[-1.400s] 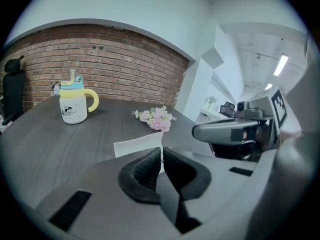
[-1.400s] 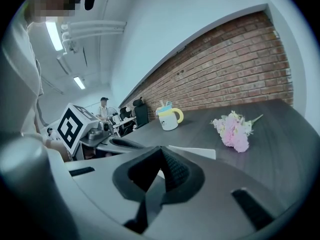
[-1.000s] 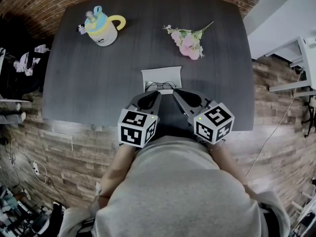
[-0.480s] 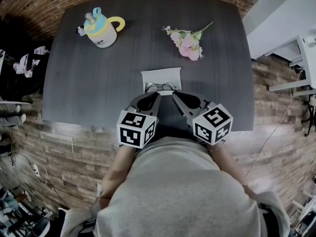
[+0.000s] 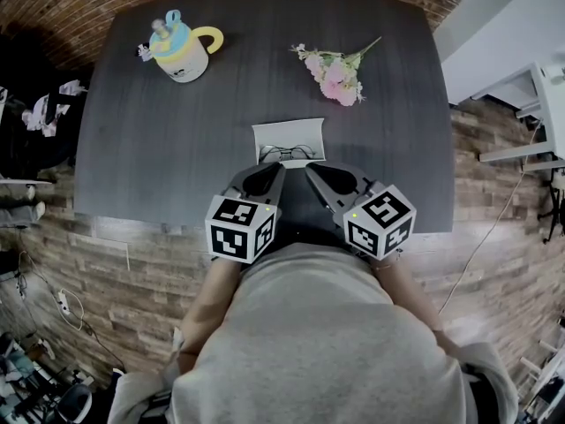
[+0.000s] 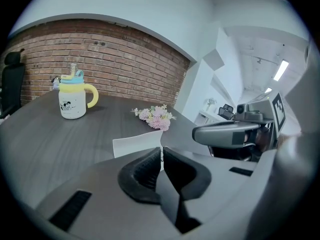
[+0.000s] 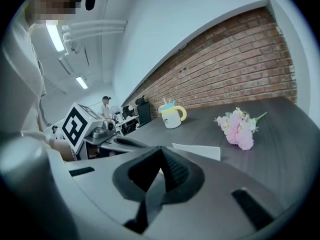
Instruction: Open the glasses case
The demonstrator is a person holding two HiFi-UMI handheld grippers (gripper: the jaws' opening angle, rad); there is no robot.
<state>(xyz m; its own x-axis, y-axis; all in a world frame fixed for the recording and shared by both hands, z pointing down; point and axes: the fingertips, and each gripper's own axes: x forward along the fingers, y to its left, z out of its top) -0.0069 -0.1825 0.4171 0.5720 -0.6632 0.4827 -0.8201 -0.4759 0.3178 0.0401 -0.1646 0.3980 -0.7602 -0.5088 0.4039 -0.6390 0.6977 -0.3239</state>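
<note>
In the head view, the glasses case [image 5: 289, 132] lies on the dark table [image 5: 168, 148] near its front edge, directly in front of the person. It shows as a white panel with a pair of glasses [image 5: 287, 155] exposed along its near side, so it looks already open. The left hand-held gripper [image 5: 277, 169] and the right hand-held gripper [image 5: 310, 168] hover side by side just short of the case, their tips angled toward each other. That placement suits a two-handed job on a small thing set between them. A mug [image 5: 181, 51] with a yellow handle and a bunch of pink flowers [image 5: 334, 75] sit well apart at the far side, clear of the working area. In the left gripper view, the two dark pads are together with only a hairline between them and nothing clamped, and the white panel [image 6: 136, 144] rises just beyond the tips. In the right gripper view, the pads likewise meet on nothing. The case's white panel [image 7: 197, 151] lies just past them, with the flowers farther off to the right. Since both are closed and empty, the opening looks done rather than under way.
</note>
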